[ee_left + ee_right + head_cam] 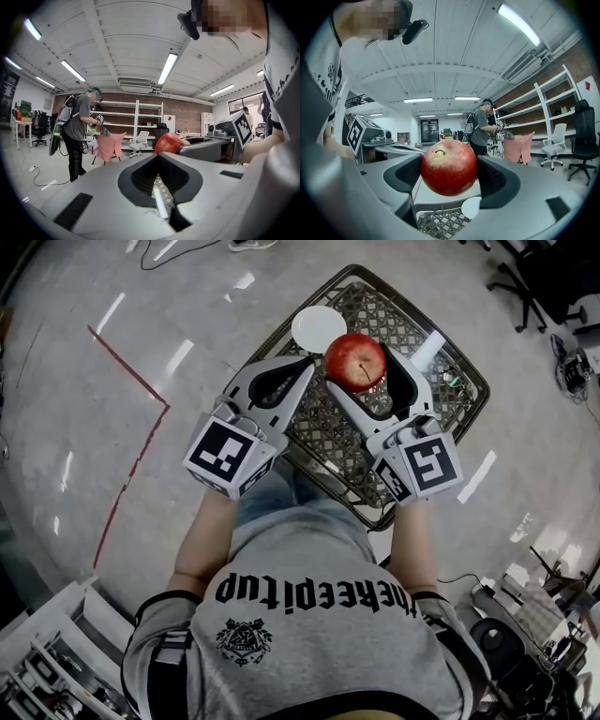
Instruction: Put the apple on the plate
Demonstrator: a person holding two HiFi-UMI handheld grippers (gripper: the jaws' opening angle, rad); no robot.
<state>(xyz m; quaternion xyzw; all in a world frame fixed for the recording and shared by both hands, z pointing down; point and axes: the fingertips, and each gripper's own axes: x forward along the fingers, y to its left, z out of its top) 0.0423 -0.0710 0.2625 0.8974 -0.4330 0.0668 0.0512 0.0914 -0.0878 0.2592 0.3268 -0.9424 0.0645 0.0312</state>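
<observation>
Closest in, under the head view, is the person's grey printed shirt (309, 615), with both forearms reaching forward. Just beyond them, the left gripper (307, 366) has its jaws together at the tips and nothing is between them. In its own view only a thin slit shows below the tips, with mesh behind it. Beside it, the right gripper (362, 369) is clamped on the apple (355, 360). The red fruit sits stem up, pinched on both sides by the jaw pads, and is held in the air.

Below the two tools stands a dark wire-mesh basket (450, 381) on the pale floor (75, 381). A white plate (315, 326) lies on the mesh toward the basket's far corner. The apple is off the plate: from above it overlaps only the plate's near edge, and the right gripper view shows the plate lower down, beneath the fruit.

Farther off, a red line (131, 381) runs across the floor. In the left gripper view another person (77, 131) stands by white shelving (136, 115) near a pink-draped chair (110, 145).
</observation>
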